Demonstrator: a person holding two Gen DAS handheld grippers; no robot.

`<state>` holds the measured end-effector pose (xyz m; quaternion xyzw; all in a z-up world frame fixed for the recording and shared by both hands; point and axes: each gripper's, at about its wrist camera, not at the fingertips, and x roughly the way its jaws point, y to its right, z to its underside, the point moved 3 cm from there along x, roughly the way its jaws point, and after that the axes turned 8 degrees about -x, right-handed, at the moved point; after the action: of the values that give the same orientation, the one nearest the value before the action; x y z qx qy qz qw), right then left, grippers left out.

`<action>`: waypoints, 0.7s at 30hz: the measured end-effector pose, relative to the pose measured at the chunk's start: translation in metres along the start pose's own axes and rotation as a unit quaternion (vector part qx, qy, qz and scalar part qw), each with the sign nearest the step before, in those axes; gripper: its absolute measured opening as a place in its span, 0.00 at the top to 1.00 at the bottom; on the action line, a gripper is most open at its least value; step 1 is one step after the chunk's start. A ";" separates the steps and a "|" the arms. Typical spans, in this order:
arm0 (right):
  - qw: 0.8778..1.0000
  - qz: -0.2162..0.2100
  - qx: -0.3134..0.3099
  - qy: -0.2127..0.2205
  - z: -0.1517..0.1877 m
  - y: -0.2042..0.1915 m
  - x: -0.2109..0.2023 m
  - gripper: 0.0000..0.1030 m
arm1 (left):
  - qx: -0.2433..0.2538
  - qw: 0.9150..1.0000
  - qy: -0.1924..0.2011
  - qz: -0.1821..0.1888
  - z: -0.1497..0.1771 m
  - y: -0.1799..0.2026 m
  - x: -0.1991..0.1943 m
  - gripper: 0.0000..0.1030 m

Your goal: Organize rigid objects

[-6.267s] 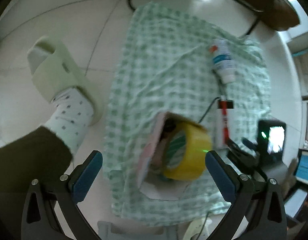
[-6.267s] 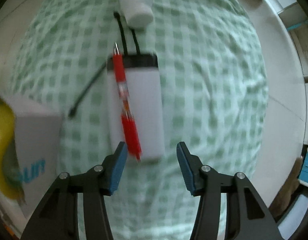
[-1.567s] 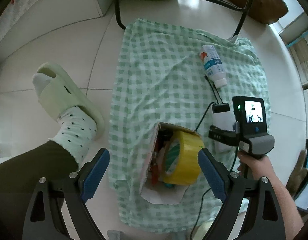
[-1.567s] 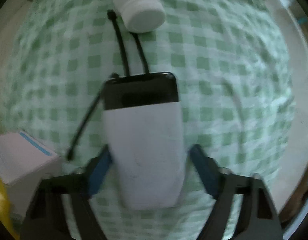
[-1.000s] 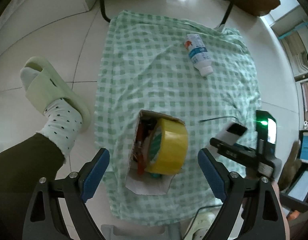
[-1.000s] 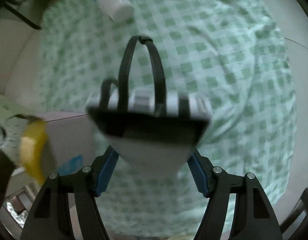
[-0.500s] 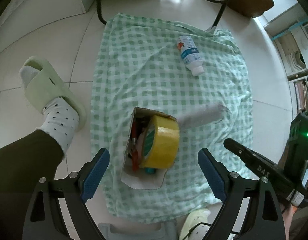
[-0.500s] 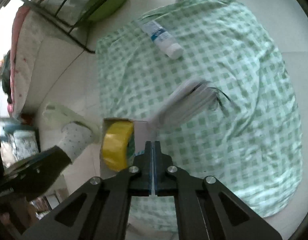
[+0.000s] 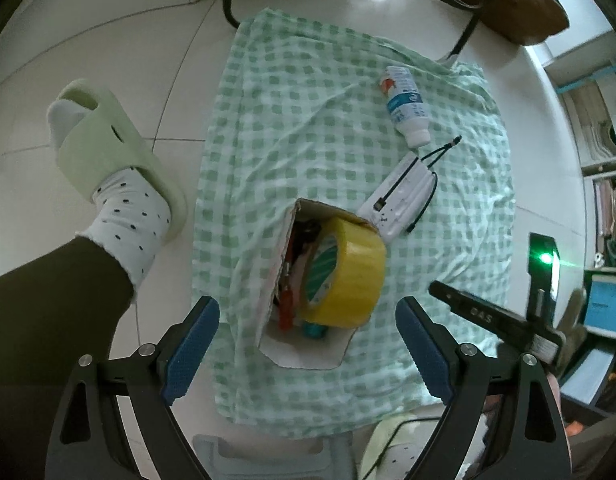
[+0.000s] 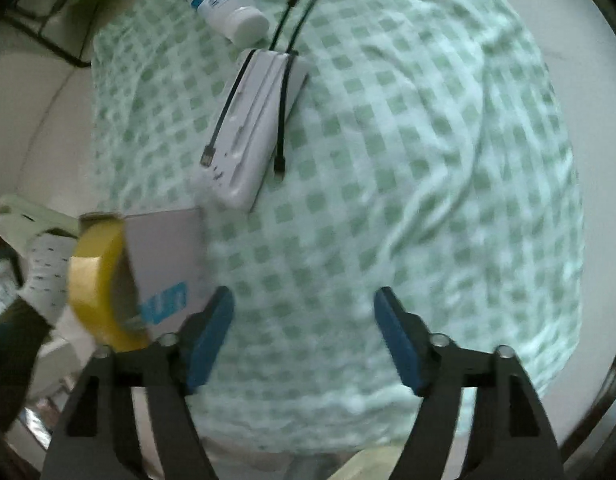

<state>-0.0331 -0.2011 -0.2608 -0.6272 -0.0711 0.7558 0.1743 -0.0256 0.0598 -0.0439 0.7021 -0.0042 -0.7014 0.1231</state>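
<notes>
A person's two handheld grippers hang over a green-checked cloth point(image 9: 308, 128) spread on a tiled floor; the left gripper point(image 9: 308, 344) points straight down with its blue fingers point(image 9: 192, 340) spread wide and nothing between them; just ahead of those fingers stands an open cardboard box point(image 9: 308, 354), a yellow tape roll point(image 9: 347, 276) set on edge inside it beside something red I cannot make out; the white power bank point(image 9: 399, 200) lies on the cloth beyond the box, nearer the right-hand finger, one end touching or just beside the box's far corner, its short black cables point(image 9: 427, 192) trailing; a white bottle point(image 9: 405, 106) lies farther ahead still, cap toward the power bank. The right gripper point(image 10: 304, 340) tilts steeply down, its jaws having just been opening, empty, only bare cloth between its fingers point(image 10: 399, 344); the power bank sits well ahead of them, off toward the left-hand finger. A socked foot in a pale green slipper point(image 9: 108, 152) rests on the tiles to the left.
</notes>
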 end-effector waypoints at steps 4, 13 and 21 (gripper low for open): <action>1.000 -0.003 0.001 -0.008 -0.031 -0.003 0.018 0.18 | -0.010 1.000 0.003 -0.001 -0.007 -0.004 0.002 0.13; 1.000 0.016 -0.004 -0.004 -0.112 -0.025 0.054 0.11 | -0.052 0.999 -0.005 0.007 -0.017 -0.013 0.008 0.13; 0.998 0.054 -0.040 0.006 -0.130 -0.047 0.072 0.24 | -0.055 0.998 -0.018 0.007 -0.022 -0.007 0.016 0.13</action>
<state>0.0905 -0.1464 -0.3379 -0.6410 -0.0662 0.7570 0.1081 -0.0048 0.0670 -0.0615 0.6816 0.0273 -0.7121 0.1661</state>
